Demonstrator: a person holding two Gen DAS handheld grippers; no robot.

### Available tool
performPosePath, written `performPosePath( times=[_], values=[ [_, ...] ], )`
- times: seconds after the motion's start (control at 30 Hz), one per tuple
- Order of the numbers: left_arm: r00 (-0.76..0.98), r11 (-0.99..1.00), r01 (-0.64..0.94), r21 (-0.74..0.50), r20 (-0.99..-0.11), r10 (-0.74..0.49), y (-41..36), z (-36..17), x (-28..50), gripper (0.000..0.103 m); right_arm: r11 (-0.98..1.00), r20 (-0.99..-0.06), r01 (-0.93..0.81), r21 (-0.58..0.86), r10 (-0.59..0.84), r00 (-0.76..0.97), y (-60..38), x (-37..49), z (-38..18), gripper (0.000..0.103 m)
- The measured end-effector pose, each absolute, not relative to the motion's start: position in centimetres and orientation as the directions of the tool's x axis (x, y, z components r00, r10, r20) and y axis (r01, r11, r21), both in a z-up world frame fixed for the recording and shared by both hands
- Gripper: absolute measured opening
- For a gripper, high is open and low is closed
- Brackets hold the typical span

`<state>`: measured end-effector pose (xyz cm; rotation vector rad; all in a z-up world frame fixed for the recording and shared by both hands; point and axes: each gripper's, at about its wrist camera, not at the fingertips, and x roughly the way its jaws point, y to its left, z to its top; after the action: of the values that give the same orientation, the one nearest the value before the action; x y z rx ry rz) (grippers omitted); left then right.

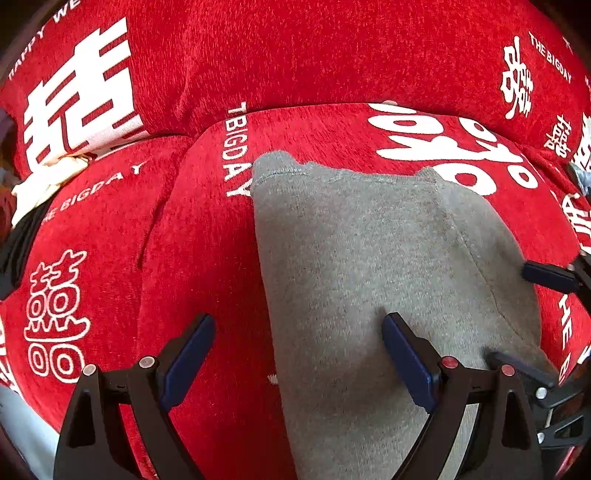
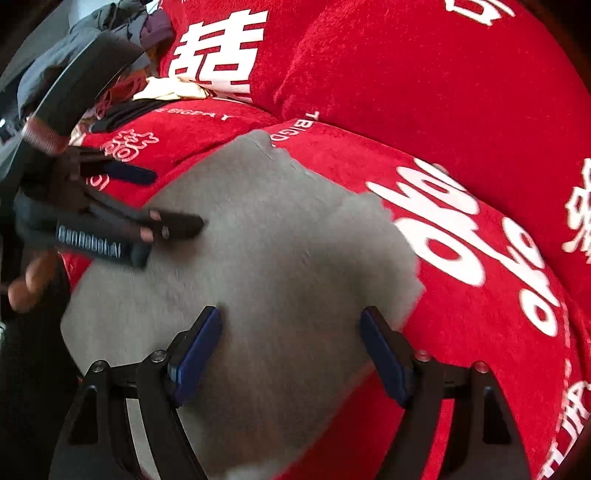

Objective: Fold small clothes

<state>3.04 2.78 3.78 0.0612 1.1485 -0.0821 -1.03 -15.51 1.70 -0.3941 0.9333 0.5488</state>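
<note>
A grey knit garment [image 1: 354,266] is lying flat on a red sofa cover [image 1: 207,236] printed with white characters and the words "THE BIGDAY", and both grippers are hovering over it. In the left wrist view, the left gripper [image 1: 299,328] is pointing steeply down with its jaws spread wide; its left finger is hanging over bare red fabric just beside the garment's left edge, while its right finger is standing over the grey cloth, and nothing is being pinched between the blue pads [image 1: 406,362]. The garment's stitched hem is running along its far edge, close to a white "BIGDAY" print. At the right edge of that view, the fingers of the right gripper [image 1: 550,277] are showing over the garment's right side. In the right wrist view, which is somewhat blurred, the right gripper [image 2: 291,321] is also standing with jaws spread, both fingers poised over the near part of the grey garment [image 2: 258,258], gripping nothing; whether the tips are touching the cloth cannot be told. The left gripper [image 2: 147,206] is appearing at the left of this view, over the garment's left portion, with a person's fingers [image 2: 29,280] showing below it. A heap of other clothes [image 2: 122,22] is lying at the far left, beyond a red back cushion [image 2: 443,74].
</note>
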Motion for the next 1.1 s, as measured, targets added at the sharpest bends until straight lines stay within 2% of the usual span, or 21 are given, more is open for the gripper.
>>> performPosePath(
  times=[0.1,0.27,0.4,0.53,0.67,0.97,1.1],
  values=[
    [0.433,0.993,0.111,0.032,-0.901,-0.02,2.6,5.1,1.7,0.093,0.792,-0.821,-0.597,-0.129,0.253,0.512,-15.4,-3.0,3.4,0.081],
    [0.47,0.989,0.144,-0.008,-0.879,-0.076,2.8,6.8,-1.5,0.093,0.72,-0.779,-0.681,-0.131,0.349,0.52,-12.9,-6.6,5.4,0.081],
    [0.438,0.987,0.158,0.018,-0.898,-0.053,2.4,5.0,-3.2,0.093,0.684,-0.804,-0.71,-0.166,0.323,0.499,-10.4,-7.1,3.3,0.081],
    [0.426,0.989,0.144,-0.017,-0.901,-0.077,2.9,3.8,-4.2,0.093,0.693,-0.821,-0.702,-0.163,0.299,0.486,-10.8,-7.3,0.8,0.08],
    [0.43,0.991,0.133,-0.032,-0.899,-0.086,3.4,3.6,-4.6,0.097,0.699,-0.813,-0.693,-0.175,0.294,0.503,-11.9,-8.3,0.5,0.08],
    [0.438,0.991,0.134,-0.03,-0.895,-0.086,3.9,4.5,-6.6,0.097,0.704,-0.813,-0.672,-0.229,0.241,0.53,-12.2,-10.7,0.7,0.08],
    [0.441,0.988,0.144,-0.05,-0.891,-0.109,4.4,4.5,-8.1,0.097,0.696,-0.793,-0.7,-0.159,0.332,0.51,-12.0,-12.5,2.3,0.081]
  ],
)
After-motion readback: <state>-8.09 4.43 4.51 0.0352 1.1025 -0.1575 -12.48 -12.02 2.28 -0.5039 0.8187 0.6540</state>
